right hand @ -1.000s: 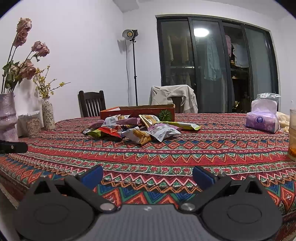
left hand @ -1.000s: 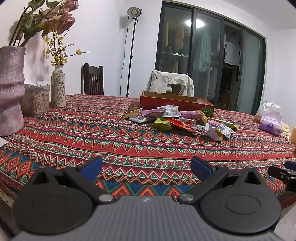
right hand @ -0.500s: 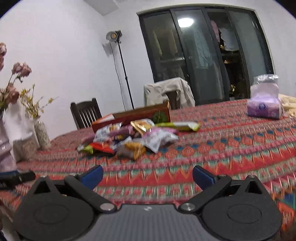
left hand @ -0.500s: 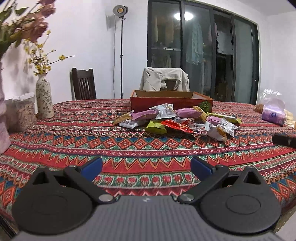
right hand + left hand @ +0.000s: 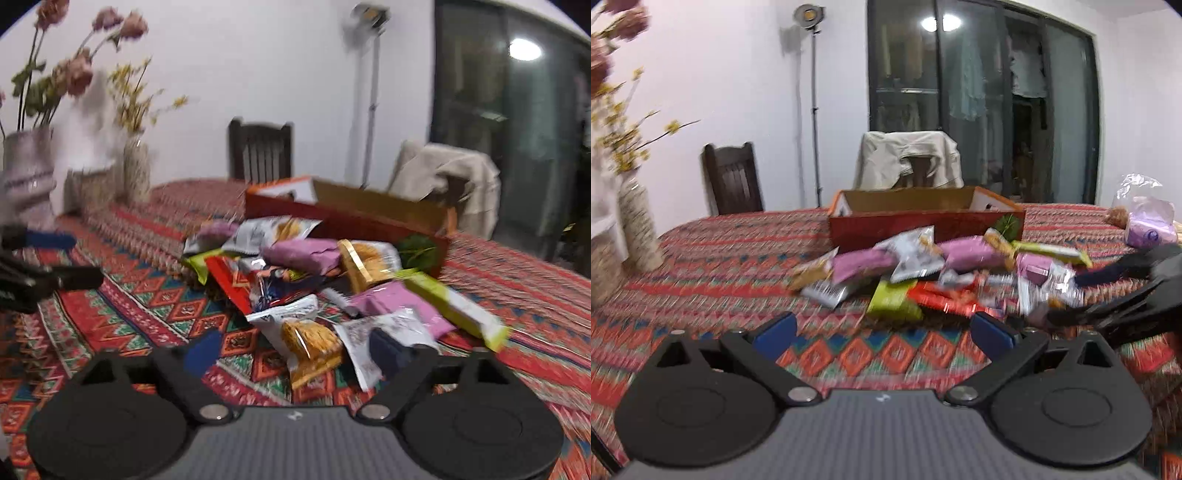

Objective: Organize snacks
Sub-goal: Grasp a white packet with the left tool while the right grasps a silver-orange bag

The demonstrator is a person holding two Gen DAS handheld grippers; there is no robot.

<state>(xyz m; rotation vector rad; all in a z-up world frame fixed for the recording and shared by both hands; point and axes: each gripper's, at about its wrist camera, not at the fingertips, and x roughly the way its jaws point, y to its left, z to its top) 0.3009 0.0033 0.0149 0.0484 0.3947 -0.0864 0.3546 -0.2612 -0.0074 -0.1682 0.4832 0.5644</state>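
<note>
A: The right gripper is nearly onto the heap of crinkly foil snack packets. Its blue-padded fingers have just been closing, about two-thirds open now, and they hold nothing; the nearest white packet with yellow crisps showing lies between them, but I see no pad pressing on it.

B: And the left gripper?

A: Wide open, barely narrowed, also empty. It hangs over bare cloth just short of the lime-green packet at the near edge of the heap.

B: So how would you take the first one cleanly?

A: Pick a loose packet on the near fringe, not one buried. I'd bring the fingers down either side of its sealed end, pinch the flat seam and lift straight up so the neighbours aren't dragged along. Foil is slippery and puffy, so a grip across the middle would probably slide off.

B: Where does it go?

A: Likely the open red cardboard box standing just behind the heap, touching its far side. From here it looks empty, though I can't see its floor.

B: And the surroundings?

A: The tabletop wears a red zigzag-patterned cloth, which could ruck if a finger scrapes it. Vases of dried flowers stand far left, a purple tissue pack far right. Behind are a dark wooden chair, a chair draped with a beige jacket, a lamp on a stand and dark glass doors. Both views are blurred.
</note>
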